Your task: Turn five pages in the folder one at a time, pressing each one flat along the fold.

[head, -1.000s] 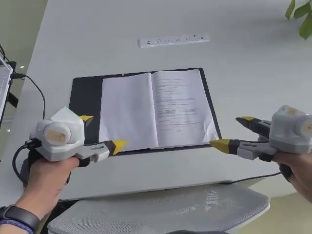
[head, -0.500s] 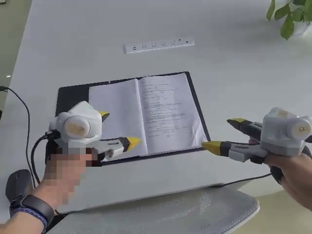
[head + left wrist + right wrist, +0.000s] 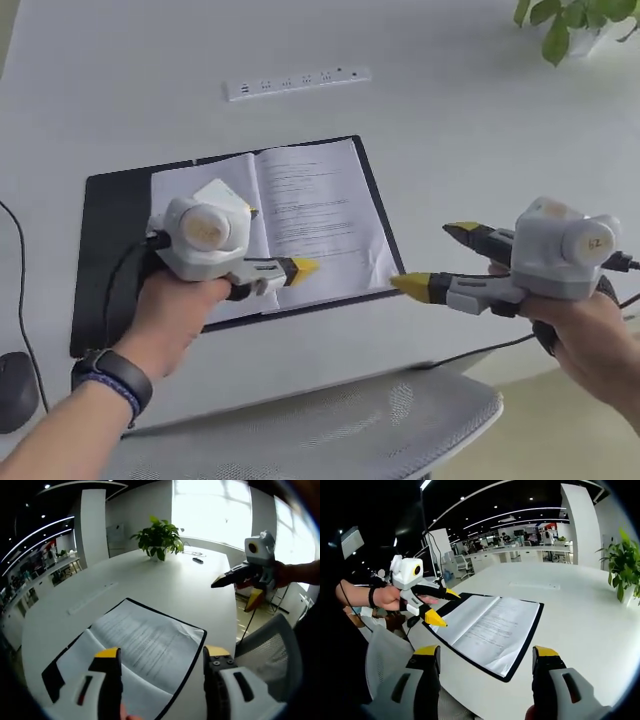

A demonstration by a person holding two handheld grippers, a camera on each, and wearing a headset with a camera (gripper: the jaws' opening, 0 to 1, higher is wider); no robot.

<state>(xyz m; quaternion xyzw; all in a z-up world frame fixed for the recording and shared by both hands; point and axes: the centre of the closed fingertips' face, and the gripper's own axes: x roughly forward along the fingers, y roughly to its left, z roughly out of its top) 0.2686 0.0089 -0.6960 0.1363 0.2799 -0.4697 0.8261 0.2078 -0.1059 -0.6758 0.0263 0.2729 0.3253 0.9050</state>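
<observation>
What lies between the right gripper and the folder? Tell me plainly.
Only bare white tabletop; the right gripper view shows it between the right gripper and the folder.

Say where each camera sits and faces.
Head view: on the person's head, facing down at the folder; left hand, right hand, left claw, right claw show.
Left gripper view: on the left claw, facing the right claw; own jaws below.
Right gripper view: on the right claw, facing the left claw; own jaws below.
Shared: both gripper views cross the folder.
</observation>
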